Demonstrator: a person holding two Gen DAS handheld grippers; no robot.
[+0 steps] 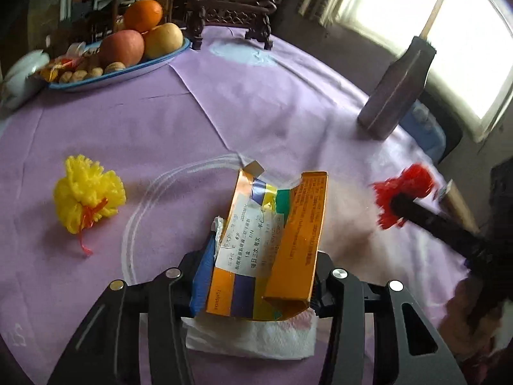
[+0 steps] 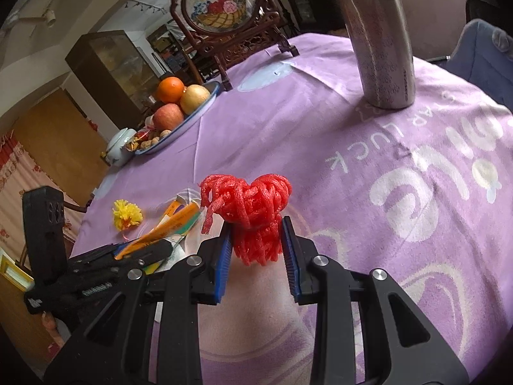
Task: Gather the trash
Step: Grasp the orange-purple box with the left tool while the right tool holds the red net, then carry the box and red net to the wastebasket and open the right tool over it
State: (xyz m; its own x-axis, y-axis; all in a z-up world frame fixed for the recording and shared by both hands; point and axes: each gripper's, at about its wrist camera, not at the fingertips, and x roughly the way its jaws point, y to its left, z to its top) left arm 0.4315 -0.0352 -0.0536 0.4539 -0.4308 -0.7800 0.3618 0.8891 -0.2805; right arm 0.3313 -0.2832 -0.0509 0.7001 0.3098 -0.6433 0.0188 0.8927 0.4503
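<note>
My left gripper [image 1: 259, 268] is shut on a torn orange medicine box [image 1: 272, 243] with a white label, held above a white tissue [image 1: 253, 337] on the purple tablecloth. A yellow foam net ball [image 1: 86, 195] lies to its left. My right gripper [image 2: 256, 240] is shut on a red foam net [image 2: 253, 211], its blue pads pressing the net's lower part. The red net [image 1: 400, 192] and the right gripper also show at the right of the left wrist view. The box [image 2: 170, 227] and yellow ball [image 2: 126, 215] appear left in the right wrist view.
A blue-rimmed fruit tray [image 1: 134, 70] with apples, an orange and nuts stands at the back left. A carved wooden screen stand [image 1: 231, 16] is behind it. A tall metallic bottle [image 2: 378, 38] stands at the back right. A white lidded pot [image 2: 120, 147] sits by the tray.
</note>
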